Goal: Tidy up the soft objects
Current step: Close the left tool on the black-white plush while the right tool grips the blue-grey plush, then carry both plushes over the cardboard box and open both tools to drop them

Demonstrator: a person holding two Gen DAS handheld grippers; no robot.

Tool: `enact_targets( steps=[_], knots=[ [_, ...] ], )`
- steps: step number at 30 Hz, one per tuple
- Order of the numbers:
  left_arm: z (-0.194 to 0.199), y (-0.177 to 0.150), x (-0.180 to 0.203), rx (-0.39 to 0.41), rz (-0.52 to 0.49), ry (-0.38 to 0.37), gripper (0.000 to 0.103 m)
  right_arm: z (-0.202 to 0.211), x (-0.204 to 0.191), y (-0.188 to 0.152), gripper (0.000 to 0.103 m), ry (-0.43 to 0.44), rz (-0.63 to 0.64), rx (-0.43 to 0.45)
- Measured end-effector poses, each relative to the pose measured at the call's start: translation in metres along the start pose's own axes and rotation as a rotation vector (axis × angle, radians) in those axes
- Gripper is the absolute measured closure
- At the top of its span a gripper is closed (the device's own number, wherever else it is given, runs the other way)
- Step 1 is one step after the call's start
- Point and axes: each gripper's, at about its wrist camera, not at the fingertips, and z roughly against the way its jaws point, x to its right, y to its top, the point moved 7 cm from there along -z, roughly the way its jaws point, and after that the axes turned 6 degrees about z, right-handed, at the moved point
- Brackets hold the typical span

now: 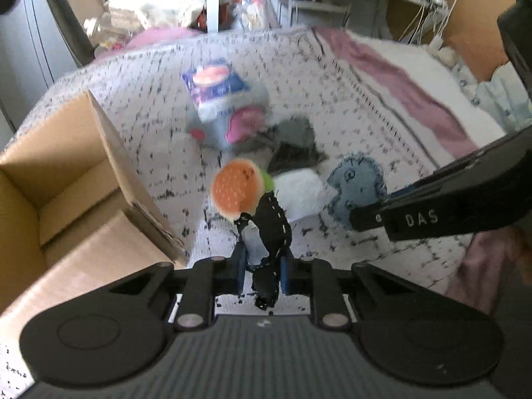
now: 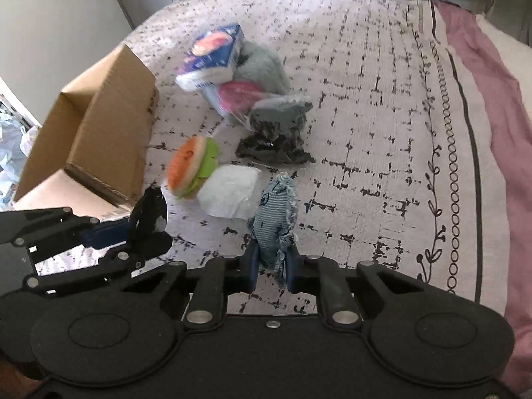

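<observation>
My left gripper (image 1: pixel 262 259) is shut on a black soft toy with white stitching (image 1: pixel 274 229), held above the bed; it also shows in the right wrist view (image 2: pixel 149 212). My right gripper (image 2: pixel 271 266) is shut on a blue denim soft toy (image 2: pixel 276 219), seen in the left wrist view too (image 1: pixel 357 189). On the bed lie a plush burger (image 2: pixel 191 169), a white soft pad (image 2: pixel 229 189), a black bag (image 2: pixel 276 146), a grey plush with pink (image 2: pixel 256 79) and a blue-white packet (image 2: pixel 212 56). An open cardboard box (image 1: pixel 66 199) stands to the left.
The patterned bedspread (image 2: pixel 365 116) covers the bed. A pink blanket (image 2: pixel 492 99) lies along the right side. Shelves and cluttered items (image 1: pixel 249 3) stand behind the bed. A grey cabinet (image 1: pixel 33 33) is at the left.
</observation>
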Motion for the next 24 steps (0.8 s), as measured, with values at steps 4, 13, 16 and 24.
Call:
enact_targets(
  steps=[4,13,16,24],
  knots=[
    [0.019,0.008,0.000,0.046,-0.019,-0.008,0.084,0.020,-0.008,0.005,0.088,-0.001,0.012,0.048],
    [0.063,0.027,0.000,0.138,-0.030,-0.048,0.084,0.056,-0.032,0.026,0.088,0.007,0.043,0.146],
    [0.073,0.032,-0.003,0.161,-0.027,-0.046,0.084,0.065,-0.042,0.033,0.088,0.009,0.055,0.173],
    [0.094,0.041,-0.034,0.208,0.023,-0.012,0.084,0.074,-0.069,0.050,0.087,0.020,0.092,0.208]
  ],
)
